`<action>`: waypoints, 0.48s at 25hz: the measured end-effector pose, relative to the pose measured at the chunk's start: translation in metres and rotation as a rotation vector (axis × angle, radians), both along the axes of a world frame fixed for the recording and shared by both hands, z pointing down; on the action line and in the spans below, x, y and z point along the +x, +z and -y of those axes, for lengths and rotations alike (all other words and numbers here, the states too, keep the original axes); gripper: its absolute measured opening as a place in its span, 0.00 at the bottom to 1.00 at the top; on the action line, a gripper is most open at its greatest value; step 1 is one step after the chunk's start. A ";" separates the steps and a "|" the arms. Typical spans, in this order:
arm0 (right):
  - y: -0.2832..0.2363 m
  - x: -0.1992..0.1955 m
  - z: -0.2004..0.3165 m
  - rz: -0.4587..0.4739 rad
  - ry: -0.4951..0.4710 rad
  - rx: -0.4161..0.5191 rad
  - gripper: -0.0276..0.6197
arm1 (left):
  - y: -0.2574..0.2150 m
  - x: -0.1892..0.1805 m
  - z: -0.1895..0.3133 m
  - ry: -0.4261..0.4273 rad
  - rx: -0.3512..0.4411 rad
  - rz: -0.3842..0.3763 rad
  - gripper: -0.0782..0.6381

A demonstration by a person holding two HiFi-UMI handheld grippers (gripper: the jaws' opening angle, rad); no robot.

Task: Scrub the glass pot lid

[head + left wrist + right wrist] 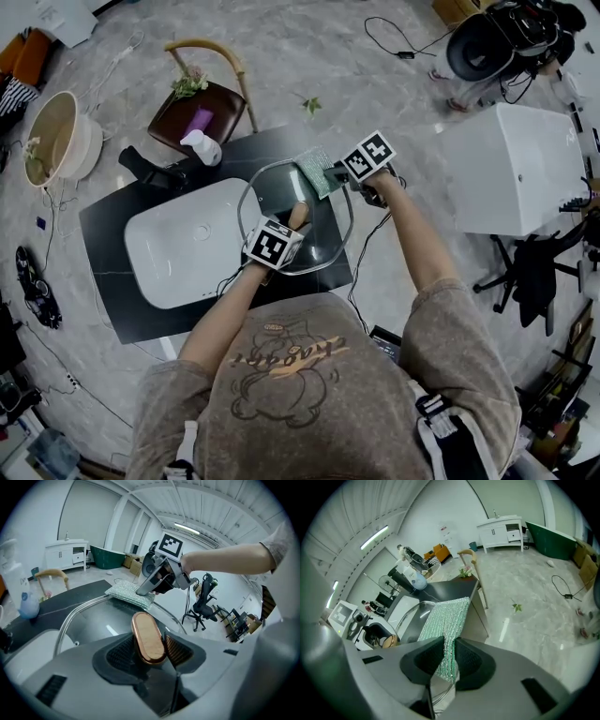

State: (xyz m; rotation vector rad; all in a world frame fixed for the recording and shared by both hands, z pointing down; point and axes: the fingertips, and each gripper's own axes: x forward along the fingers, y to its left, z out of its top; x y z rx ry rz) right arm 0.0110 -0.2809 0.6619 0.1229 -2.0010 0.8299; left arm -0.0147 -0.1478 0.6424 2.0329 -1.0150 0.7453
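The glass pot lid (323, 246) with its metal rim lies over the black counter's right part, beside the sink. My left gripper (281, 234) is shut on the lid's oval wooden handle (147, 637), which sits between its dark pads (179, 651). A green scrubbing sponge (317, 172) rests on the lid's far rim, and my right gripper (345, 174) is shut on its near edge. In the right gripper view the sponge (445, 618) runs out from between the jaws over the lid's rim (407, 615). In the left gripper view the right gripper (146, 588) presses the sponge (127, 595) down.
A white sink basin (183, 242) is set in the black counter (117, 281). A soap bottle (202, 147) stands behind it, near a wooden chair (208, 101). A white cabinet (511, 169) and an office chair (530, 272) stand to the right, and a round tub (58, 136) to the far left.
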 end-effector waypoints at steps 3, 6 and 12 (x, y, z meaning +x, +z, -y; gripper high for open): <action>0.002 0.013 0.002 -0.010 0.004 0.012 0.18 | 0.001 -0.001 -0.001 0.003 -0.003 0.003 0.40; 0.003 0.026 0.000 -0.024 -0.024 0.040 0.18 | 0.000 0.001 0.001 -0.001 0.010 -0.008 0.40; 0.004 0.042 -0.006 -0.056 -0.160 0.135 0.18 | 0.001 -0.002 0.001 0.004 -0.002 0.001 0.40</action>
